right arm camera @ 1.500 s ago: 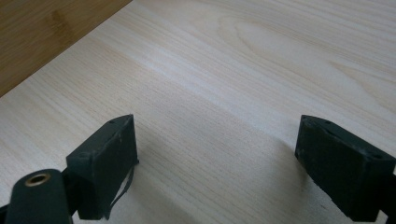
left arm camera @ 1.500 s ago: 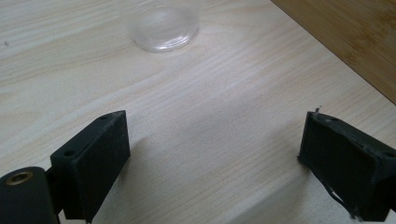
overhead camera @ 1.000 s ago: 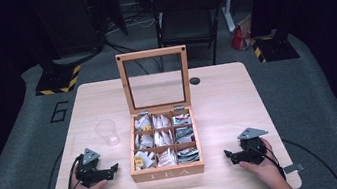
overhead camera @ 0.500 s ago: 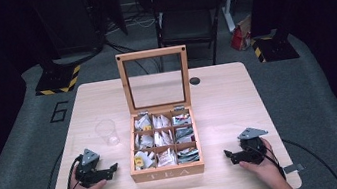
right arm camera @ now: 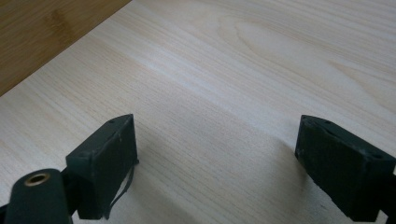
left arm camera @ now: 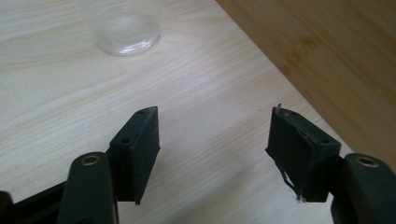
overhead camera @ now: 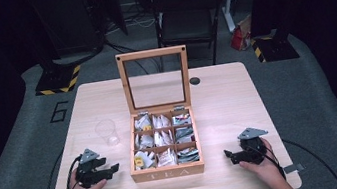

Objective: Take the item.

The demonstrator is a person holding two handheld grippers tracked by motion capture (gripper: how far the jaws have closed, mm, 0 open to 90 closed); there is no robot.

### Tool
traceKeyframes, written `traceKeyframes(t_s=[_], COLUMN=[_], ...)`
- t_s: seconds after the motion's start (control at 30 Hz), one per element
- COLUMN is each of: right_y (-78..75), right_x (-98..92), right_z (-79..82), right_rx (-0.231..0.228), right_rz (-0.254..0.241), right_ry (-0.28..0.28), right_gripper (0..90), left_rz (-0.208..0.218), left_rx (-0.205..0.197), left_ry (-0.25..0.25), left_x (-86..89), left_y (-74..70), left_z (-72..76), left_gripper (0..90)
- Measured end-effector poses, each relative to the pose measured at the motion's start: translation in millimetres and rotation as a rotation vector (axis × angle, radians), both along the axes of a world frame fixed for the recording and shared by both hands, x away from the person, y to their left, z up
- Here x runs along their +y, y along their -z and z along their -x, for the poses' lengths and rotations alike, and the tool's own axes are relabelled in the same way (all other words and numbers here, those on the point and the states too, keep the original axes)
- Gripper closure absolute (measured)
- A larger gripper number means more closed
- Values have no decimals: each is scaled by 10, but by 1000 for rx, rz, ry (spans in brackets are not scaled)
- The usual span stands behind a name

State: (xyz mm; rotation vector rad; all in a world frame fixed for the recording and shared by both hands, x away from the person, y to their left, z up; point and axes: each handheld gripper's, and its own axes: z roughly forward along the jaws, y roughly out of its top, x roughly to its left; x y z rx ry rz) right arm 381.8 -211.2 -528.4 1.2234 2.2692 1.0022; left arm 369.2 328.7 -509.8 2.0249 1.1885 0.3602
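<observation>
Jaws apart, both grippers (overhead camera: 113, 169) (overhead camera: 228, 155) table-level

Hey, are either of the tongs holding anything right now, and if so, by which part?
Nothing is held. The left tongs have just been closing with bare table between their jaws; the right tongs stand open beside the tea box.

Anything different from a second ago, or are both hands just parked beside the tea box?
The left gripper has just been closing its jaws partway, with nothing between them. The right gripper stays open, and both hands rest where they were. The tea box and clear cup are unmoved.
</observation>
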Motion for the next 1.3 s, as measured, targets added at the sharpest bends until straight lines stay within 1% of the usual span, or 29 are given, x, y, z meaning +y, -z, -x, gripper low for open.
traceKeyframes(t_s=[0.03, 0.07, 0.1, 0.17, 0.2, 0.23, 0.3, 0.33, 0.37, 0.4, 0.43, 0.53, 0.6, 0.63, 0.67, 0.7, 0.77, 0.8, 0.83, 0.9, 1.1, 1.13, 1.2, 1.23, 1.3], right_y=[0, 0, 0, 0, 0, 0, 0, 0, 0, 0, 0, 0, 0, 0, 0, 2, 0, 0, 0, 1, 0, 0, 0, 0, 0], right_x=[-1, 0, 0, 0, -1, 0, -1, -1, -1, 0, -1, -1, -2, -1, 0, 1, 0, 0, 0, 1, 0, 0, 0, 0, 0], right_z=[0, 0, 0, 1, 1, 1, 1, 1, 1, 1, 1, 1, 0, 1, 1, 0, 0, 0, 0, -1, 0, 0, 0, 0, 0], right_rx=[-1, -1, -1, -2, -3, -3, -3, -3, -3, -3, -3, -3, -4, -3, -3, -3, 1, 0, 0, -1, 0, 0, 0, 0, 1], right_rz=[1, 0, 0, 0, 1, 0, 1, 1, 0, 0, 1, 1, 4, 1, 0, -1, 0, 1, 1, 1, 1, 1, 1, 1, 0], right_ry=[-1, 1, 0, 1, 2, 2, 2, 2, 2, 2, 2, 2, 2, 1, 2, 1, 0, 0, -1, 0, 0, -1, 0, 0, 0], right_gripper=[121, 121, 121, 121, 121, 121, 121, 121, 121, 121, 121, 121, 121, 121, 121, 121, 121, 121, 120, 121, 121, 121, 121, 121, 121], left_rz=[2, 4, 13, 17, 13, 25, 26, 26, 23, 22, 22, 30, 30, 32, 38, 31, 33, 36, 28, 26, 42, 43, 38, 29, 34], left_rx=[-5, -7, -10, -19, -27, -31, -47, -42, -42, -53, -47, -54, -68, -66, -69, -75, -82, -81, -85, -90, -105, -112, -107, -107, -113], left_ry=[-2, 10, 12, 21, 27, 24, 29, 41, 46, 50, 56, 66, 74, 79, 79, 87, 98, 95, 102, 108, 123, 123, 134, 140, 145], left_x=[-17, -21, -33, -53, -62, -80, -105, -117, -130, -152, -163, -191, -204, -206, -215, -218, -225, -235, -237, -248, -300, -315, -339, -347, -384], left_y=[-25, -52, -79, -140, -168, -188, -223, -241, -251, -260, -276, -312, -351, -370, -386, -410, -438, -445, -465, -490, -573, -582, -607, -616, -633], left_z=[10, 13, 20, 31, 31, 36, 39, 40, 41, 37, 39, 46, 54, 56, 62, 62, 59, 62, 57, 56, 51, 49, 44, 39, 34], left_gripper=[349, 354, 364, 368, 371, 375, 382, 388, 395, 397, 400, 403, 403, 406, 414, 422, 438, 448, 451, 454, 479, 486, 516, 525, 529])
